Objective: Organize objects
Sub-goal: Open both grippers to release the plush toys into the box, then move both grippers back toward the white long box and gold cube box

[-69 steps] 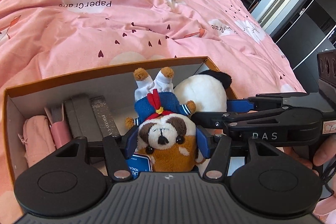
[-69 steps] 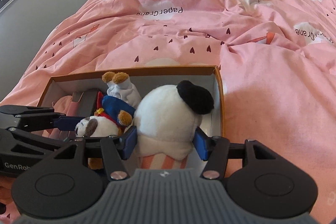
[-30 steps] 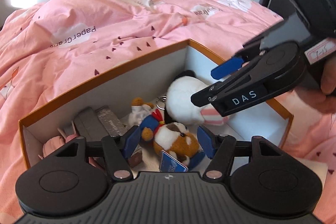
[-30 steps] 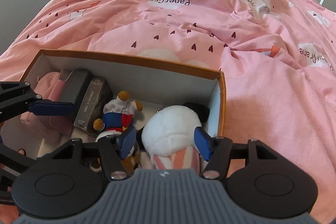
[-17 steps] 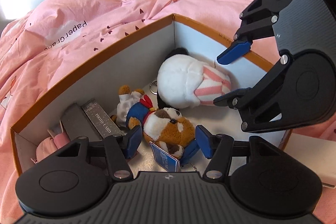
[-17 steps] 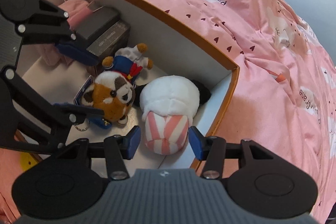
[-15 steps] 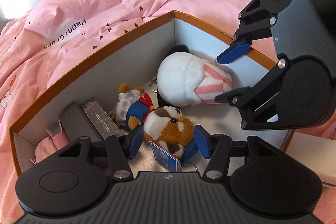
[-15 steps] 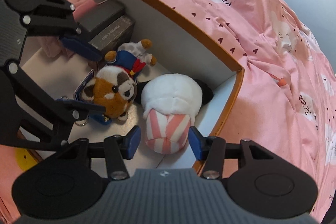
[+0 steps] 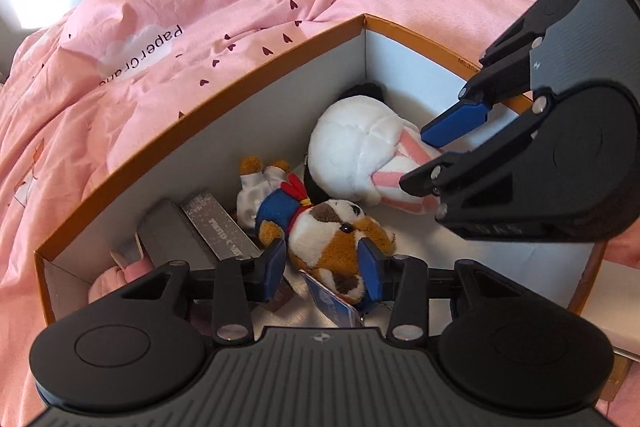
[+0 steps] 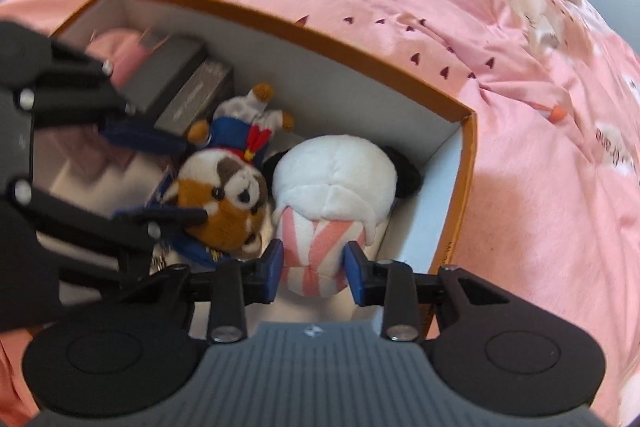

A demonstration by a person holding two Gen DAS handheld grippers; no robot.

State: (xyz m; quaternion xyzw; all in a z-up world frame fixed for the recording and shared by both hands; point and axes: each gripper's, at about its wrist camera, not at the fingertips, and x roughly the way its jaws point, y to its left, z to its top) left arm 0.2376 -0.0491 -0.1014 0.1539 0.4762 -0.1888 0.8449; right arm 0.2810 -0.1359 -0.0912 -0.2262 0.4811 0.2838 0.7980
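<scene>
1. Box (image 9: 256, 79) of orange card with white walls sits on a pink duvet (image 9: 200, 7); every toy lies on its floor.
2. At its left end a pink pouch (image 9: 110, 277) lies against the wall, with a grey case (image 9: 172, 239) and a dark box (image 9: 220, 231) printed with pale letters just beside it.
3. Dog (image 9: 332, 239), a brown and white plush in a blue sailor top, lies next, feet toward the far wall and head toward the near side, a blue tag (image 9: 332, 303) by its head.
4. Left gripper (image 9: 322, 265) straddles the dog's head: one blue pad sits at each side of the head, close against the fur. Its jaws have just been closing with the head between them; whether the pads press yet I cannot tell.
5. Ball (image 10: 334, 179), a round white plush with black ears and a pink-striped base, lies right of the dog, touching it, in the right end of the box.
6. Right gripper (image 10: 314, 269) has its pads against both sides of the striped base, which bulges between them: clamped on the ball. Its jaws have just been closing.
</scene>
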